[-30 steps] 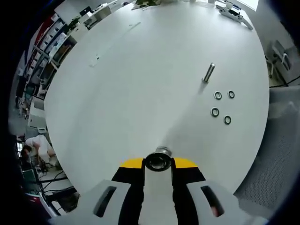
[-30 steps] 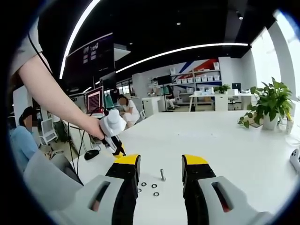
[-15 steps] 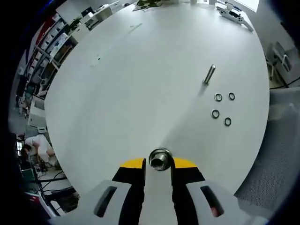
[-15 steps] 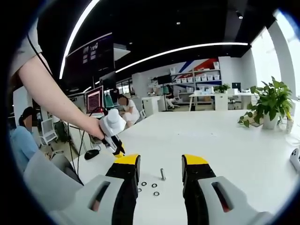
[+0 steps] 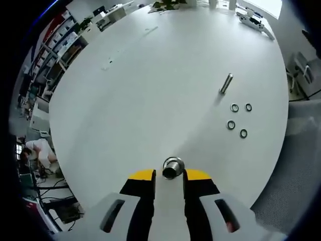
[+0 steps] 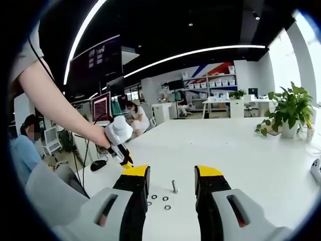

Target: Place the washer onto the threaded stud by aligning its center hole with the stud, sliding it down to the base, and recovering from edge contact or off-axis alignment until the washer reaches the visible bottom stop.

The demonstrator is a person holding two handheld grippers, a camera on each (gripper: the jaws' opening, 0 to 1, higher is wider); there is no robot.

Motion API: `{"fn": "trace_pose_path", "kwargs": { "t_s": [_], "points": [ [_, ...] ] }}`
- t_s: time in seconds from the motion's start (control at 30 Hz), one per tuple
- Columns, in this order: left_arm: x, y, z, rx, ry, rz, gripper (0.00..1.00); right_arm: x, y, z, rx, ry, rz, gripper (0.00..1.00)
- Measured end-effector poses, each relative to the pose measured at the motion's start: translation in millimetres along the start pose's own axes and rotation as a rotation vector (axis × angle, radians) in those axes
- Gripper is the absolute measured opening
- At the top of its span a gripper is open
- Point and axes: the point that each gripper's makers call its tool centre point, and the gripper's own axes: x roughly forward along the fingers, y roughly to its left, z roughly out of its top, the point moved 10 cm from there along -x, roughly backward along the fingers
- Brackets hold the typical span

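Table (image 5: 150, 90): a wide white round top, the biggest thing before me. It carries the stud and the loose washers near one edge; most of it is bare, so I have room to come in from any side.

Right claw (image 6: 172, 178): mine, jaws spread wide and holding nothing. I keep it low over the table with the stud showing in the gap between the jaws, I judge so it can steady or take over if the washer goes on crooked.

Left claw (image 5: 169, 174): also mine, jaws drawn in on a small metal ring, seen end on between the yellow tips. In the right gripper view this claw (image 6: 125, 163) hangs above the table, off to the side of the stud and well apart from it.

Plant (image 6: 286, 113): a potted green one at the far edge, out of the way.

Stud (image 5: 226, 83): a short threaded pin standing on the table, leaning in the view only from the lens, I think. It is bare; nothing sits on it yet.

Held ring (image 5: 172, 167): the washer for this pass, I judge, though it looks thick for one. Gripped at its rim so the hole stays free.

Spare washers (image 5: 238, 120): four, flat on the table just beside the stud, apart from each other.

Containers: none near the work; the washers lie loose on the top.
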Motion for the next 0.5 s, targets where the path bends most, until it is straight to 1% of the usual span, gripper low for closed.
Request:
{"fn": "trace_pose_path", "kwargs": {
  "t_s": [0.07, 0.2, 0.27, 0.5],
  "points": [
    [-2, -0.4, -1.8, -0.027, -0.009, -0.004, 0.21, 0, 1, -0.1, -0.003, 0.001, 0.003, 0.38],
    [-6, 0.5, -7.4, -0.044, -0.020, 0.002, 0.21, 1, 1, -0.5, -0.005, 0.005, 0.007, 0.38],
    [-9, -0.3, -11.7, -0.069, -0.025, 0.004, 0.21, 1, 1, -0.7, -0.007, 0.008, 0.010, 0.38],
    [-18, -4.7, -27.4, -0.095, -0.032, -0.003, 0.22, 1, 1, -1.6, -0.003, 0.013, 0.008, 0.38]
  ]
}}
